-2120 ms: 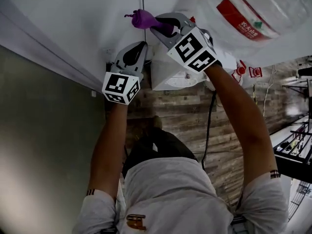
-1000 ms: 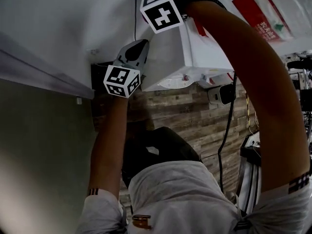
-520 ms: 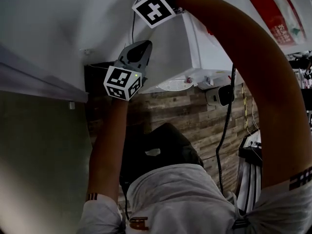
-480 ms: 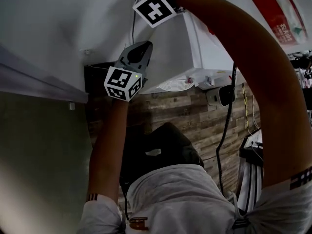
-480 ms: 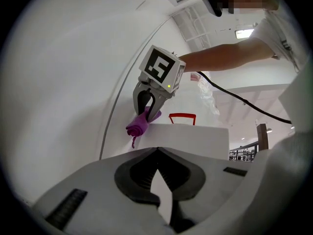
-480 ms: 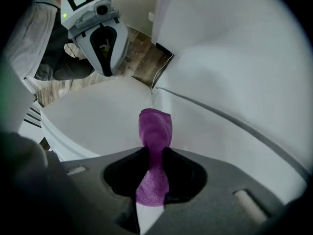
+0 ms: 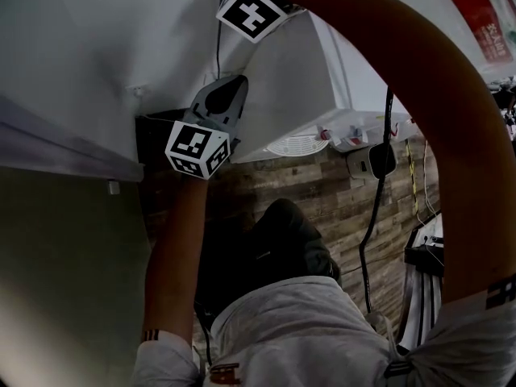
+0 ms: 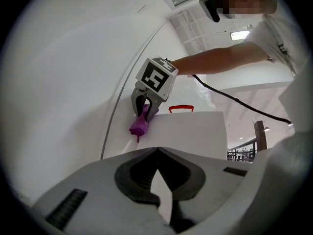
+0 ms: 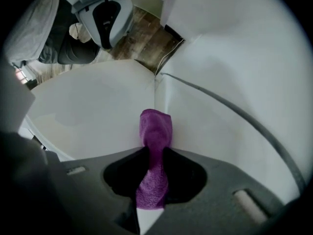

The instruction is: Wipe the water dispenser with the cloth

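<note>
Wiping step in hand, judged from the contact shown. The right gripper (image 9: 155, 150) has its jaws clamped on the purple cloth (image 9: 156, 127), leaving only the gap that the fabric fills. One bunched end of the cloth stands out beyond the jaw tips and the other end trails back between them. The projecting end lies at the rear edge of the water dispenser (image 9: 93, 114), where the white side panel meets the wall (image 9: 234, 58); whether it presses on the panel or only brushes it cannot be told. A grey cord (image 9: 230, 107) runs down the wall just beside this edge. The left gripper (image 8: 157, 150) has its jaws brought together at the tips with nothing between them. It points along the same side panel, lower down and well apart from the cloth, and takes no part in the wipe. The next move probably calls for drawing the cloth along the panel away from the rear edge under steady pressure, keeping it clear of the cord.
</note>
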`<state>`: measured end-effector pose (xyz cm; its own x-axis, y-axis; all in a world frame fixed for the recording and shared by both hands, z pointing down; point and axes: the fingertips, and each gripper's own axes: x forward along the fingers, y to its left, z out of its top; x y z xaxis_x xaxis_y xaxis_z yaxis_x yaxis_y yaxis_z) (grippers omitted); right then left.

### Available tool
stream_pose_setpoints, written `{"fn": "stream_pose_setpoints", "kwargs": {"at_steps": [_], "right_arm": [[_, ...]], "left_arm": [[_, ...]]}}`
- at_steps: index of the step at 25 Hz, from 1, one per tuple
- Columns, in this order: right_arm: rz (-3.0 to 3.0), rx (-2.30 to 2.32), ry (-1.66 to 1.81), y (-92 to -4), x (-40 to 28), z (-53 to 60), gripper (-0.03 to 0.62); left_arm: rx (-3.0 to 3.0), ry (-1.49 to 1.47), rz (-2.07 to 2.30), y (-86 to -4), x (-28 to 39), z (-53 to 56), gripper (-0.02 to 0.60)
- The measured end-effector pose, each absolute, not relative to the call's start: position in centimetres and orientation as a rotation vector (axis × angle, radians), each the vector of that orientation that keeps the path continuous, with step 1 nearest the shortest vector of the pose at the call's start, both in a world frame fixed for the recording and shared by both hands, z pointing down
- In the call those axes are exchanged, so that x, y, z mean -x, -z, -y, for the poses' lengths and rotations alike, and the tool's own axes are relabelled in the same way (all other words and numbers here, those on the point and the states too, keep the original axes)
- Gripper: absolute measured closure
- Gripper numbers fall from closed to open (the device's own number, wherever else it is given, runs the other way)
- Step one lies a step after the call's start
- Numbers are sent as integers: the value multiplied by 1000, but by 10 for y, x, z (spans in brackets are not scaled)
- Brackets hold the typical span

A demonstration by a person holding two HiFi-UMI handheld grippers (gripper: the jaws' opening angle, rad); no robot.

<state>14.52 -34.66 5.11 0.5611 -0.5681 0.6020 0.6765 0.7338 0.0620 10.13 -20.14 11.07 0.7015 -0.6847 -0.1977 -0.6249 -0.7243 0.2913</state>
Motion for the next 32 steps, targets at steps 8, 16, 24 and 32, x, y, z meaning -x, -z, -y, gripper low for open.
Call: {"fn": "stream_pose_setpoints", "kwargs": {"at_steps": [8, 16, 24, 32], "right_arm": [[610, 240, 712, -63, -151, 333, 502], [630, 342, 714, -75, -160, 285, 502], [664, 517, 734, -85, -163, 198, 502], [736, 647, 701, -96, -164, 116, 502]], "left_arm": [[-2709, 439, 1052, -134, -106, 204, 583], [-2713, 397, 1030, -150, -116, 205, 583], [-2690, 374, 1014, -142, -114, 194, 583], [-2668, 343, 989, -144, -118, 176, 583]]}}
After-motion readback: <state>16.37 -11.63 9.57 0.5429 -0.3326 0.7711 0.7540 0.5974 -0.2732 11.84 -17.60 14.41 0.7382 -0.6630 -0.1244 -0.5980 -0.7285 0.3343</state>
